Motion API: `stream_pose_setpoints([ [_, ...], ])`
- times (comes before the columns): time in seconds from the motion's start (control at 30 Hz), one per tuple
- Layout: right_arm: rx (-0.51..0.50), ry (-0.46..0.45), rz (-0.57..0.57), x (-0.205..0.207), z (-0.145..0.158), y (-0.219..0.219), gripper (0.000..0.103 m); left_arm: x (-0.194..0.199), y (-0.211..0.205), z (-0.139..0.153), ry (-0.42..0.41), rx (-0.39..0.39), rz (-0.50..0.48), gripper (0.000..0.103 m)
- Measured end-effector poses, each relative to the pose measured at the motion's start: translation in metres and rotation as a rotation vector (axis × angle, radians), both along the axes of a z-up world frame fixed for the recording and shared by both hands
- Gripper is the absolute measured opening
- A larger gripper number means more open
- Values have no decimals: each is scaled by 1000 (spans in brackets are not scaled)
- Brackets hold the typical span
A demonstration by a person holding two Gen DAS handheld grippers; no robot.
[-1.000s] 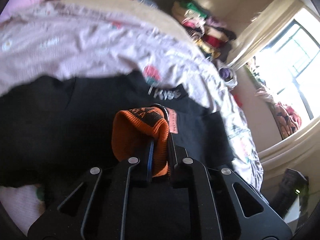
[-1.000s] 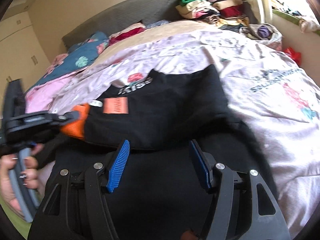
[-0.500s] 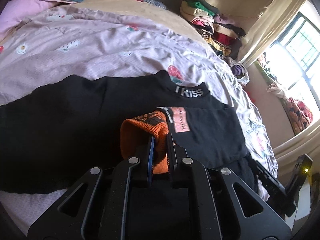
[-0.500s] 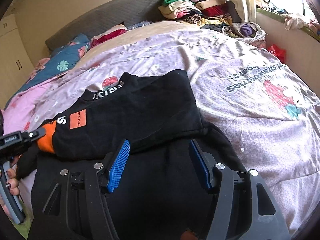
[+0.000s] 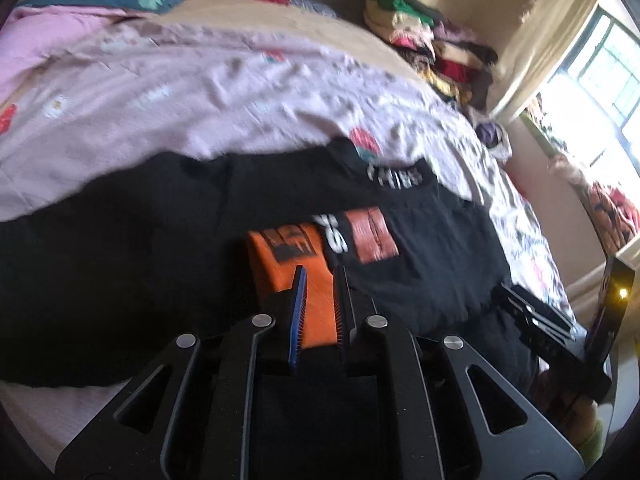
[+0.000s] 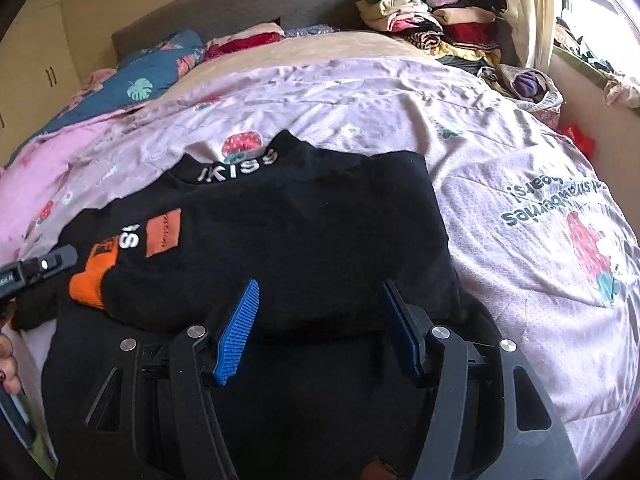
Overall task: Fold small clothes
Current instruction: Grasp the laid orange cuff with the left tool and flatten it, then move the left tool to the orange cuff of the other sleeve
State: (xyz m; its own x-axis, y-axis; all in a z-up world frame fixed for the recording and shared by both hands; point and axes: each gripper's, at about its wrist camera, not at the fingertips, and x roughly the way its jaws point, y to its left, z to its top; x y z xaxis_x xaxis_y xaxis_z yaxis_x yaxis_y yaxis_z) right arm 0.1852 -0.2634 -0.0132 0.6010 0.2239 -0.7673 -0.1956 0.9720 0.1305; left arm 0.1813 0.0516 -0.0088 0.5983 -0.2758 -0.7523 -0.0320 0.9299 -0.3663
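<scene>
A black sweater [image 6: 300,240] with white letters on its collar lies on the pink bedsheet [image 6: 500,152], its sleeve folded across the chest. The sleeve's orange cuff [image 5: 288,256] rests flat on the black sweater [image 5: 120,260]. My left gripper [image 5: 321,276] has that cuff between its pads, and its jaws are opening with a gap showing. In the right wrist view the left gripper [image 6: 40,266] sits at the orange cuff's [image 6: 94,276] left end. My right gripper [image 6: 320,288] hovers open over the sweater's lower half, holding nothing.
A pile of folded clothes [image 6: 432,20] stands at the bed's far right by the window. Pillows [image 6: 152,68] lie along the grey headboard. A hand [image 6: 8,372] holds the left tool at the left edge. The right gripper [image 5: 536,316] shows at the sweater's right edge.
The bunched orange cuff has come down and now lies flat on the sweater. The left jaws have parted a little. The right gripper has drifted over the sweater, still wide.
</scene>
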Motion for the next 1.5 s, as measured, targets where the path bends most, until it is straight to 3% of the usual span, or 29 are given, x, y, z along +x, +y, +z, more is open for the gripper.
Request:
stream_pose_setpoints([
  [0.03,8,12,-4,0,-2,-2,60,2,-2,-6,22,15,0,17],
  [0.1,12,37,-16,1,-9,-6,60,5,-1,-17,60,28,15,36],
  [0.23,9,103,-35,4,-25,-13,61,6,5,-35,101,38,29,40],
  [0.4,38,94,-52,-7,-25,-14,67,3,3,-35,95,55,28,40],
  [0.73,98,53,-67,-36,-4,-17,90,-9,5,-26,79,48,32,50],
  [0.83,98,17,-51,-42,6,-14,94,-11,4,-22,72,50,29,58],
  [0.93,98,-16,-33,-49,16,-9,98,-14,4,-17,64,62,30,73],
  [1.1,88,-57,-8,-59,28,2,98,-21,8,-7,40,70,39,92],
  [1.5,72,-105,74,-78,46,48,98,-52,42,4,17,99,123,93],
])
